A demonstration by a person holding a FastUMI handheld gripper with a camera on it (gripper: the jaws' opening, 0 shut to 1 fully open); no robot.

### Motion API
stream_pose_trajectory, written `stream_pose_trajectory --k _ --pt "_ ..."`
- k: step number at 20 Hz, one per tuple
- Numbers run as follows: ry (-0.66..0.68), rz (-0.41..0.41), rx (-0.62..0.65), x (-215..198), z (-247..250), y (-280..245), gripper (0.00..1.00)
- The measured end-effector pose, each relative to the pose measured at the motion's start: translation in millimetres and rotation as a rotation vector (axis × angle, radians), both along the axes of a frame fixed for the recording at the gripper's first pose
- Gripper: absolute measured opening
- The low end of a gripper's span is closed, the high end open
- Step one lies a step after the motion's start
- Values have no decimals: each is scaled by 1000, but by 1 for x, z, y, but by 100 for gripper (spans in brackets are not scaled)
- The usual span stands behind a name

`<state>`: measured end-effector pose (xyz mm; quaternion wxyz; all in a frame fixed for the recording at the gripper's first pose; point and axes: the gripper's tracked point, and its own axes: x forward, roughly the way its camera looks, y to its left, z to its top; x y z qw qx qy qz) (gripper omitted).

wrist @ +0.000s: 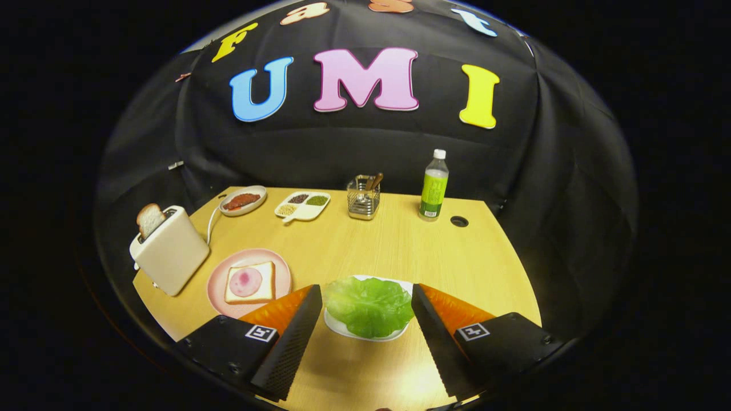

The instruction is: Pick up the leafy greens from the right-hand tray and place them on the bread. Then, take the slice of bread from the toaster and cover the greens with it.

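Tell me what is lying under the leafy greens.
The leafy greens lie on a white tray, between the open gripper fingers. Only the tray's rim shows; its middle is covered by the greens.

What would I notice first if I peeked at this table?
Probably the bright green lettuce on its white tray, sitting right between the open claw fingers. Next, the toaster off to the left with a bread slice sticking out, beside a pink plate holding more bread.
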<state>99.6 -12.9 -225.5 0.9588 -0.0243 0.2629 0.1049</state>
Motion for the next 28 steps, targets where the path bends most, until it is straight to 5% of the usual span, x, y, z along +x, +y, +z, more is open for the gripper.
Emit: stream_pose_trajectory --k 6,20,24,25,28 --pt "156 109 -63 27 -78 6 98" --pt "313 153 -103 35 -143 7 98" --pt "312 124 -96 38 -143 4 73" --pt "317 110 -91 39 -142 3 59" --pt "332 98 -91 39 -143 3 49"
